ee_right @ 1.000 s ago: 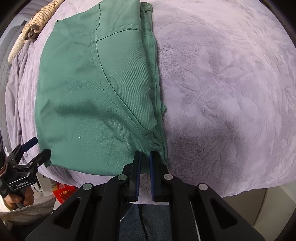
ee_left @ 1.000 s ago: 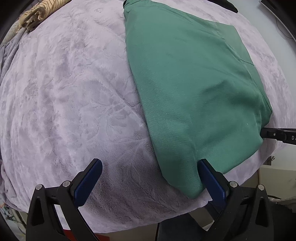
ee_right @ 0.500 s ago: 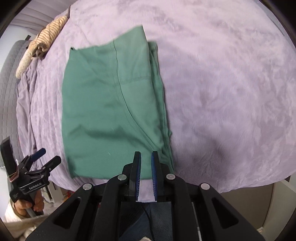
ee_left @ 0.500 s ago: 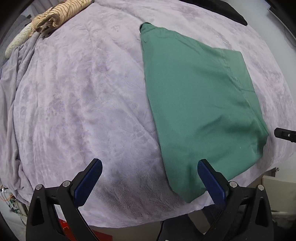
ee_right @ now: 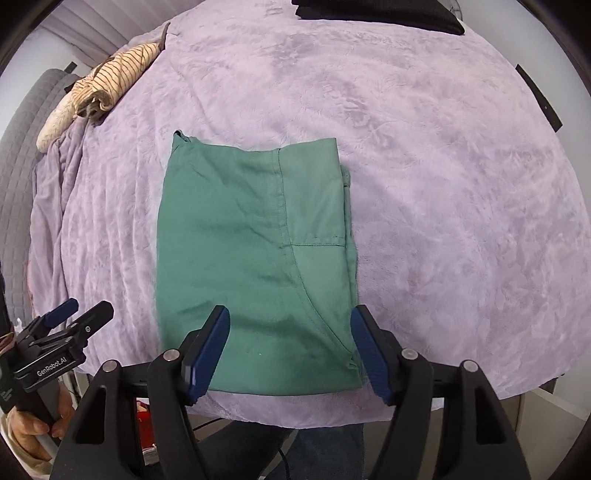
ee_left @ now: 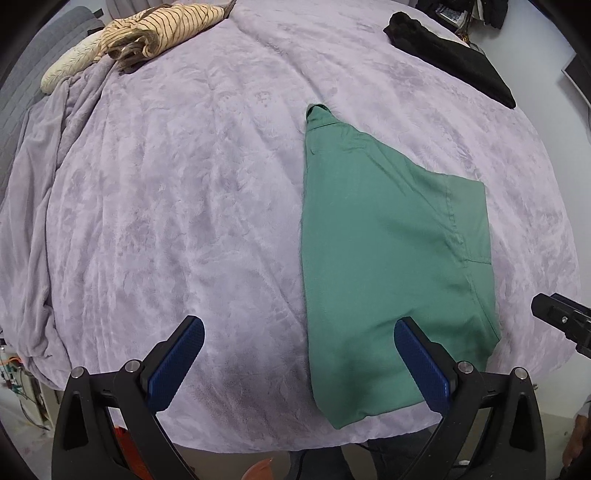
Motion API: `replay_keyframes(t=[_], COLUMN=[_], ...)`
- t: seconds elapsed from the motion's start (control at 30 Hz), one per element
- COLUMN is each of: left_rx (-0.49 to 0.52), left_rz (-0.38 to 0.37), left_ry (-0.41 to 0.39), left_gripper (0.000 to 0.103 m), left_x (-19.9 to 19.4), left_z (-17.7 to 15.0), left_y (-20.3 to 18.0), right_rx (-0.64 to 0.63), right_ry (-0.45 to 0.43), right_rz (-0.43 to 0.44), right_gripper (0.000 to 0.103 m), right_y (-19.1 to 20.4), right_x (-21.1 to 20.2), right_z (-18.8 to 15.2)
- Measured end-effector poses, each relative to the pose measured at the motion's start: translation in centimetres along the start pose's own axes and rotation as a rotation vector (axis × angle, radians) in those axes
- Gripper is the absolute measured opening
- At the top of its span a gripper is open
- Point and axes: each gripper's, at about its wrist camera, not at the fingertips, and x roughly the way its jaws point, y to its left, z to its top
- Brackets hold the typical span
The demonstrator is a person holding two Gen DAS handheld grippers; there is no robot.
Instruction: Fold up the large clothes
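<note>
Across both views a bed [ee_left: 184, 221] is seen, covered by a pale lilac plush blanket [ee_right: 443, 184] whose left edge hangs in loose folds. On that blanket, near the front edge of the bed, a green garment [ee_right: 258, 258] is laid flat and folded into a rough rectangle, with a curved seam and a short cross seam shown on its top layer and a narrow end pointed away toward the far side. At the far left corner a striped beige cloth [ee_left: 162, 26] is bundled, and at the far right a black cloth [ee_left: 454, 55] is laid out flat; both are well apart from the green garment.

Above the near part of the garment the right tongs [ee_right: 290, 349] are held, pointed steeply down. Their jaws have just been opening and are now spread wide, with nothing pressed between the blue pads [ee_right: 210, 350]; the garment is seen below them, untouched. The left tongs [ee_left: 299, 363] are likewise spread wide and empty, held over the blanket at the garment's left edge. In the right wrist view, the left tongs are seen at the lower left, gripped by a hand [ee_right: 31, 428].
</note>
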Motion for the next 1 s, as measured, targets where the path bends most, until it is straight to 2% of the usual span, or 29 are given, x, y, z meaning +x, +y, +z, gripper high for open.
replay_keyframes(t=[0.03,0.23,0.53,1.0], left_rx=[0.003,0.036,0.075,0.078], left_rz=[0.007,0.059,0.087,0.083], left_ry=[-0.003,-0.003,-0.013,-0.013], left_gripper=[0.103,0.103,0.103,0.103], left_x=[-0.1,-0.5,-0.9,-1.0], left_z=[0.0,-0.1,-0.4,-0.4], left_y=[0.0,-0.7,-1.8,-2.3], right_rx=[-0.005,-0.023,-0.045,-0.055], right_ry=[-0.006,-0.046,-0.082,-0.075], right_rz=[-0.015,-0.046,-0.142,-0.141], right_gripper=[0.083,0.086,0.087,0.087], right_y=[0.1,0.8,1.3,1.7], right_x=[-0.2,-1.3,-1.9,-1.9], right_z=[0.0,0.4,0.1,-0.2])
